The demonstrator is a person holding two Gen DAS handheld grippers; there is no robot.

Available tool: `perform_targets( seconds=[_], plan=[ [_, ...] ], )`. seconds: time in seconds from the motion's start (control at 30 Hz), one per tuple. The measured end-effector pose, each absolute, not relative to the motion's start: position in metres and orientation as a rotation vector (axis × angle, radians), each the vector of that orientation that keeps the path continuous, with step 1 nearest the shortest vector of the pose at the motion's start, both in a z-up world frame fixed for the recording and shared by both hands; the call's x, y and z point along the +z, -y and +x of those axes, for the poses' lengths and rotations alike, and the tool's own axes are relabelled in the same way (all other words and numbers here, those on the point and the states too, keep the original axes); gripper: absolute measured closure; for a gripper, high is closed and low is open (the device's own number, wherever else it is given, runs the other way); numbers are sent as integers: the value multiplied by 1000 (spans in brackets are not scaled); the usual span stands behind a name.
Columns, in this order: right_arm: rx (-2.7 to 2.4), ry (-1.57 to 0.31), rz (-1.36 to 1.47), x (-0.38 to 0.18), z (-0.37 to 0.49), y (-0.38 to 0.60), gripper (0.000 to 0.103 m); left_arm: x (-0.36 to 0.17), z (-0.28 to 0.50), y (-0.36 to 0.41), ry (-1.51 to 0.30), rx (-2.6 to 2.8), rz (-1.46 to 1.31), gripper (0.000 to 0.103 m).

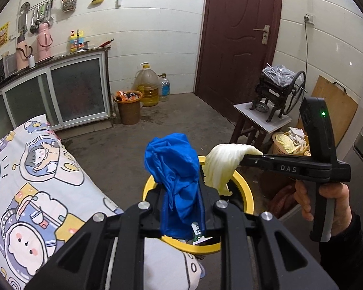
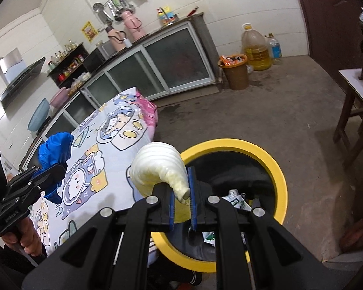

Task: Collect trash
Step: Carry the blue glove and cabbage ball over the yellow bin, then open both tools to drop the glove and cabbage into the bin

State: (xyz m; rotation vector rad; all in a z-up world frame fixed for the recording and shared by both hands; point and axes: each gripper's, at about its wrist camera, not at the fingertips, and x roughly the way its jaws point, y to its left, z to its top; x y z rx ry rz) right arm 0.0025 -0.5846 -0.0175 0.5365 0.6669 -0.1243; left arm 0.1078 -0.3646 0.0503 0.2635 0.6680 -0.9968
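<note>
My left gripper (image 1: 181, 207) is shut on a crumpled blue plastic bag (image 1: 174, 166) and holds it above the yellow-rimmed trash bin (image 1: 246, 191). My right gripper (image 2: 181, 205) is shut on a pale cabbage leaf (image 2: 157, 166) and holds it over the bin's left rim (image 2: 278, 169). In the left wrist view the right gripper (image 1: 251, 155) comes in from the right with the leaf (image 1: 222, 166) hanging over the bin. In the right wrist view the left gripper (image 2: 48, 171) with the blue bag (image 2: 53, 149) is at the left, over the table. Cartons lie inside the bin (image 2: 237, 200).
A table with a cartoon-print cloth (image 1: 36, 181) stands left of the bin. A brown bucket (image 1: 128, 108) with wrappers and an oil jug (image 1: 146, 84) stand by the cabinet. A stool with a hand-crank machine (image 1: 275, 91) and a basket of scraps (image 1: 290, 142) stand at the right.
</note>
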Motion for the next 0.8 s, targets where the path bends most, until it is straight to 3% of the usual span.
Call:
perform_targets(
  seconds=[0.8],
  plan=[
    [-211,-753,572,-61,6,603,93,4,124,422,-774,-1001,303,85]
  ],
)
